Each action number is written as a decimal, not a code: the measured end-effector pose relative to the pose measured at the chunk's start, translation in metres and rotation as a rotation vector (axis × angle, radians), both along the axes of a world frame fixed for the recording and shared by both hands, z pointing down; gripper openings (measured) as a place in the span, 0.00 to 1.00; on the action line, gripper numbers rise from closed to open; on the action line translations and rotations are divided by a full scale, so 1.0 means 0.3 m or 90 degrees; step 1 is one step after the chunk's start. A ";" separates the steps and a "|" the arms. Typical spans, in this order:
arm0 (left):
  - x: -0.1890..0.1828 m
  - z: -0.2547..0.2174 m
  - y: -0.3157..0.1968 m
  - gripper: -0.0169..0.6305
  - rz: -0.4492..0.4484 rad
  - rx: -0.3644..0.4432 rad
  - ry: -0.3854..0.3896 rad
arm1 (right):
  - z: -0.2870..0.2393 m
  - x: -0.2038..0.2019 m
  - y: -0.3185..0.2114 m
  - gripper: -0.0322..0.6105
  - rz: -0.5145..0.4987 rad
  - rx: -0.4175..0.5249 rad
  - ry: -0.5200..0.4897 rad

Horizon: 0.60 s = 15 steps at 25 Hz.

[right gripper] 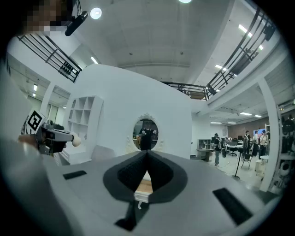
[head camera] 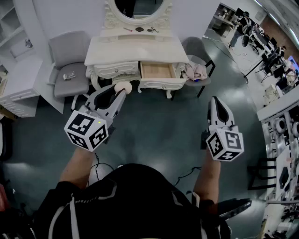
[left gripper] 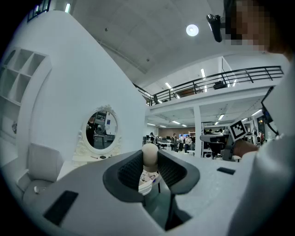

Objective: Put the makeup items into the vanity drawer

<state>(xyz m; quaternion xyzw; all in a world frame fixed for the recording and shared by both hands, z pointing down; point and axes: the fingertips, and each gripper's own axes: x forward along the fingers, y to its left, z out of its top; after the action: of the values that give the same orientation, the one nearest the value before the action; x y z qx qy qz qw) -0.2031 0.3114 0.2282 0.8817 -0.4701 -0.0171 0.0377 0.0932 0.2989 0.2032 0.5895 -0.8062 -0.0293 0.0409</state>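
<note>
The beige makeup sponge (head camera: 124, 86) is rounded and egg-shaped, and I see it held at the tip of the left gripper (head camera: 117, 95). In the left gripper view its jaws stand partly apart, one ribbed dark pad pressed on each side of the sponge, with the rounded top above the pads. The sponge is in the air over the dark floor (head camera: 154, 126), in front of the vanity (head camera: 135, 49) and touching neither. In the head view it lies towards the left of the open drawer (head camera: 157, 71). That drawer is pulled out at the vanity's front, and its pale wood interior faces up. I can make out nothing lying in it. Three small dark items (head camera: 139, 29) sit in a row on the raised shelf at the foot of the oval mirror (head camera: 138, 7); they are too small for me to identify. The right gripper (head camera: 216, 101) is over the floor to the right, well apart from the left one. Its own view shows the pads meeting at the tip with nothing between them. A grey chair (head camera: 70, 56) stands just left of the vanity. A second chair (head camera: 196, 70), carrying a crumpled pinkish cloth, stands just right of it.
</note>
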 end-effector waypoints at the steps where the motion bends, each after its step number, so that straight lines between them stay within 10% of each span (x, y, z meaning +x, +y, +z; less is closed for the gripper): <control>1: -0.001 0.003 0.004 0.18 -0.001 0.000 -0.001 | 0.002 0.002 0.003 0.05 0.001 -0.001 0.000; 15: 0.079 0.013 0.031 0.18 -0.012 -0.013 -0.002 | -0.003 0.058 0.030 0.06 -0.014 0.003 -0.009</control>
<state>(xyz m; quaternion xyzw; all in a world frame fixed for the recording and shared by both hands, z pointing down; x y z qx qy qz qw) -0.1795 0.3206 0.2320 0.8770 -0.4783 -0.0113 0.0454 0.1106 0.3080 0.2024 0.5809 -0.8128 -0.0275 0.0336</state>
